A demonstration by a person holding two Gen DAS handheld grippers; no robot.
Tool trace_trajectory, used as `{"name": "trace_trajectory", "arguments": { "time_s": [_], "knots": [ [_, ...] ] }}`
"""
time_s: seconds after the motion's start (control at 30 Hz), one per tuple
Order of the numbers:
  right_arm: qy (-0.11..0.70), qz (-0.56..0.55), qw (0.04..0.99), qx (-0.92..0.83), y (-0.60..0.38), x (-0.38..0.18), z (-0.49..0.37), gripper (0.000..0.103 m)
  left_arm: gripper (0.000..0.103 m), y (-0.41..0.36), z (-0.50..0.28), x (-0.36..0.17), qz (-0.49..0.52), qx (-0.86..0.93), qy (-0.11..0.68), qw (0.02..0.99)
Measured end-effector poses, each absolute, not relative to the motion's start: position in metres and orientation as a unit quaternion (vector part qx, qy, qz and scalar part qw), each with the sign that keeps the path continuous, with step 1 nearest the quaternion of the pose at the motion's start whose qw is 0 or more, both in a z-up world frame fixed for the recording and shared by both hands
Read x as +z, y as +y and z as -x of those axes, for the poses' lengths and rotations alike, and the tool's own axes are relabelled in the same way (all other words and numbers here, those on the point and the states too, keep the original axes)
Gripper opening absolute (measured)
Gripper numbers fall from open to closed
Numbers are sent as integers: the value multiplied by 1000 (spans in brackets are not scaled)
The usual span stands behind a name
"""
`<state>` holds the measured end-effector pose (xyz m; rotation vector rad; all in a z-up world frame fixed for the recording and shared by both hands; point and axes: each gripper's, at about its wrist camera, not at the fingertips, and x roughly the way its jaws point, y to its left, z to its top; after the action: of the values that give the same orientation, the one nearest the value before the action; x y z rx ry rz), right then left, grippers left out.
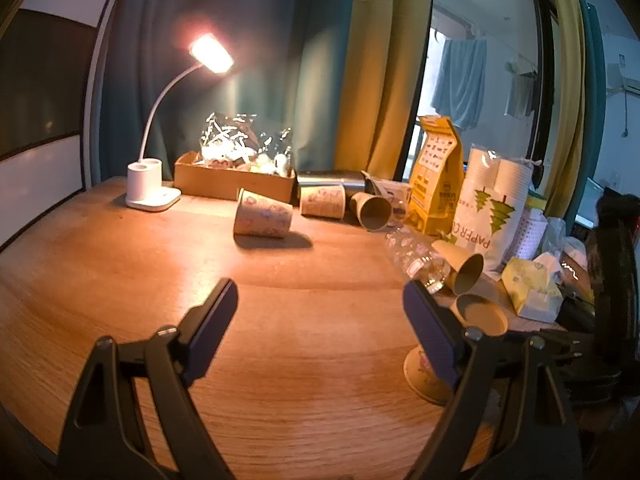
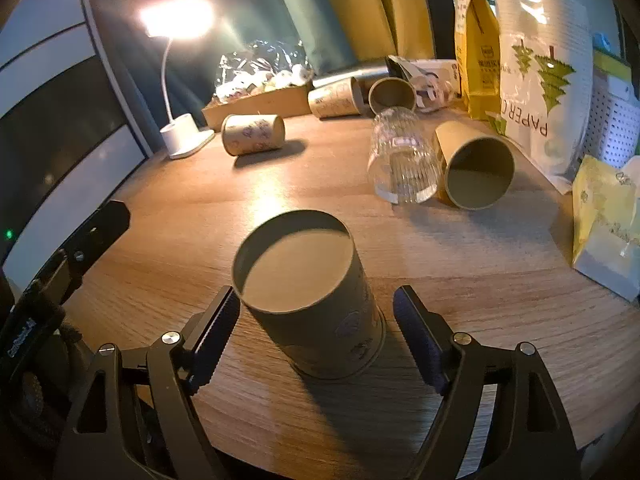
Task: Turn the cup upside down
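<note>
**Cup upside down btwn spread R tongs**

Paper cup [image 2: 316, 300] stands on wooden table [image 2: 480, 272], mouth down, recessed base facing up, btwn the right gripper [image 2: 316, 322] fingers; jaws spread wide, gaps on both sides, no contact visible. Left gripper [image 1: 320, 328] also spread, nothing in it, over bare table; same cup [image 1: 478, 318] sits just behind its R finger. Other cups lie tipped farther back, near a clear glass [image 2: 402, 160] and lit desk lamp [image 2: 178, 80].

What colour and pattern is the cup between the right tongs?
Tan kraft-paper cup with small faint cartoon prints on its side; best seen in the right wrist view.
</note>
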<state>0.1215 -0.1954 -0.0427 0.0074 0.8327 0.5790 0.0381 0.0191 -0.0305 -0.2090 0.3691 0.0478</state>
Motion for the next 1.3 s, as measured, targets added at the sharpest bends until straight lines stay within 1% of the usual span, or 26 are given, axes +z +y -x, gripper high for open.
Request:
{"name": "trace_trajectory", "arguments": {
  "time_s": [0.63,0.83,1.17,1.3],
  "knots": [
    [271,29,933,234,-232,22,-56,82,87,8,9,5,105,13,141,984],
    [257,26,939,229,-240,26,-43,82,87,-2,22,12,77,10,132,988],
    [269,14,932,243,-248,14,-53,82,88,-15,16,6,74,28,153,985],
    [273,13,930,246,-249,11,-57,82,88,-17,15,5,71,38,150,985]
  ]
}}
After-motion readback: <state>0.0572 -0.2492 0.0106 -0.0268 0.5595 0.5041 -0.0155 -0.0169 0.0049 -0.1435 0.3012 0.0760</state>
